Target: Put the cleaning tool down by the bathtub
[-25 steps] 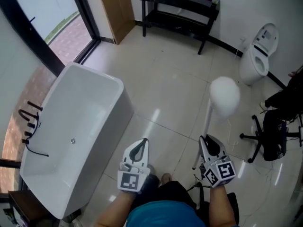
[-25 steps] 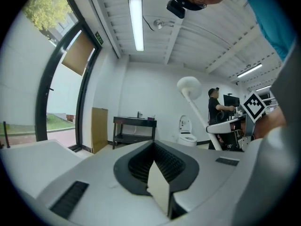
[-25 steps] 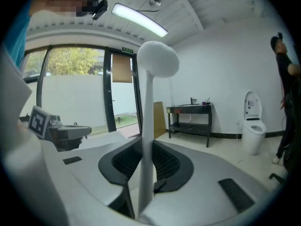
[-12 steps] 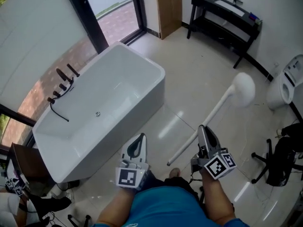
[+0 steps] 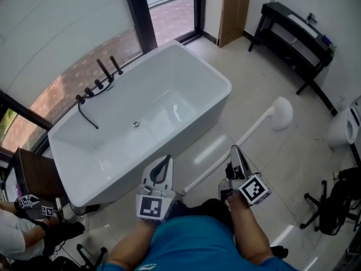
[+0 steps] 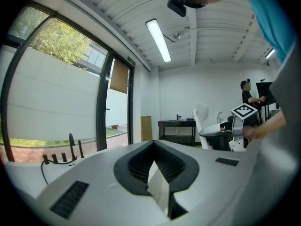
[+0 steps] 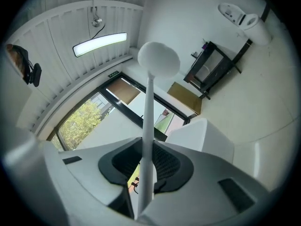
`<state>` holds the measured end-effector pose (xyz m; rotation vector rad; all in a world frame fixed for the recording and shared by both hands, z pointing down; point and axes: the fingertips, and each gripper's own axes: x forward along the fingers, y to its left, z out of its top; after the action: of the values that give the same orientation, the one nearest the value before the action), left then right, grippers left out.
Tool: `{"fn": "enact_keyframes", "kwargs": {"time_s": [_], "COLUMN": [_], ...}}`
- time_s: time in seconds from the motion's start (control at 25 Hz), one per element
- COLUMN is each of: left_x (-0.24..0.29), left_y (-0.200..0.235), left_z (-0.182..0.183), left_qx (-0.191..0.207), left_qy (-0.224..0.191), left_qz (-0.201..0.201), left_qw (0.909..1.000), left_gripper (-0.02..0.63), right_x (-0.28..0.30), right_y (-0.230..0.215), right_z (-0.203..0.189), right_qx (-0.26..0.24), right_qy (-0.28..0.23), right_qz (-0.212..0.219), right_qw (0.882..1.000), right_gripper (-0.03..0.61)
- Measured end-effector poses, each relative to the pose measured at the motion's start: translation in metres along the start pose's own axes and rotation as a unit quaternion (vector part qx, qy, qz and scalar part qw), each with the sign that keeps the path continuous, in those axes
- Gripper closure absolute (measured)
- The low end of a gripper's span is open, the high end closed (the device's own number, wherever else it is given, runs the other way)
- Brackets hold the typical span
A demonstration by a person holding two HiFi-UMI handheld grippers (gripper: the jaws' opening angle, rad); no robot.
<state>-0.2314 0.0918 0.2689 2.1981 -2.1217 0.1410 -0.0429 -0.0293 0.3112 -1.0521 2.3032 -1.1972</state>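
Observation:
The cleaning tool is a long white handle (image 5: pixel 234 145) with a round white head (image 5: pixel 281 113). It slants up and to the right over the floor, just right of the white bathtub (image 5: pixel 186 66). My right gripper (image 5: pixel 234 149) is shut on the handle partway along it; the handle's lower end sticks out toward my legs. In the right gripper view the handle (image 7: pixel 148 112) runs between the jaws up to the head (image 7: pixel 158 60), with the bathtub (image 7: pixel 207 135) beyond. My left gripper (image 5: pixel 167 159) hovers by the tub's near corner, shut and empty, as the left gripper view (image 6: pixel 153 147) also shows.
Black faucet fittings (image 5: pixel 98 75) stand at the tub's far left rim by the glass wall. A black console table (image 5: pixel 296 35), a cardboard panel (image 5: pixel 234 4) and a toilet (image 5: pixel 345 127) line the far right. A black chair (image 5: pixel 333 208) stands at right; a seated person (image 5: pixel 22 230) is at lower left.
The view has swung toward the bathtub, which now fills the middle. The tool has tipped from nearly upright to a slant toward the right, still held in my right gripper.

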Motion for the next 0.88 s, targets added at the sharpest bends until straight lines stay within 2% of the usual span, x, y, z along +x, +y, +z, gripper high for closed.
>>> {"fn": "enact_keyframes", "kwargs": {"time_s": [0.2, 0.44, 0.64, 0.88], "left_x": [-0.026, -0.022, 0.006, 0.028], "left_y": [0.050, 0.082, 0.091, 0.093], "left_z": [-0.021, -0.055, -0.077, -0.129], "left_qx": [-0.016, -0.037, -0.051, -0.068], "left_qy": [0.018, 0.040, 0.051, 0.055], "left_qz": [0.043, 0.088, 0.094, 0.090], "left_qw": [0.9988, 0.9946, 0.9929, 0.9921], "left_gripper": [0.618, 0.618, 0.618, 0.618], "right_x": [0.030, 0.065, 0.094, 0.109], "right_y": [0.005, -0.031, -0.065, -0.108], "right_z": [-0.056, -0.108, -0.120, -0.151], "right_qx": [0.045, 0.082, 0.092, 0.105], "right_qy": [0.037, 0.081, 0.086, 0.082], "right_qz": [-0.013, -0.040, -0.069, -0.088], "right_qw": [0.998, 0.993, 0.990, 0.987], "right_gripper": [0.488, 0.488, 0.488, 0.488]}}
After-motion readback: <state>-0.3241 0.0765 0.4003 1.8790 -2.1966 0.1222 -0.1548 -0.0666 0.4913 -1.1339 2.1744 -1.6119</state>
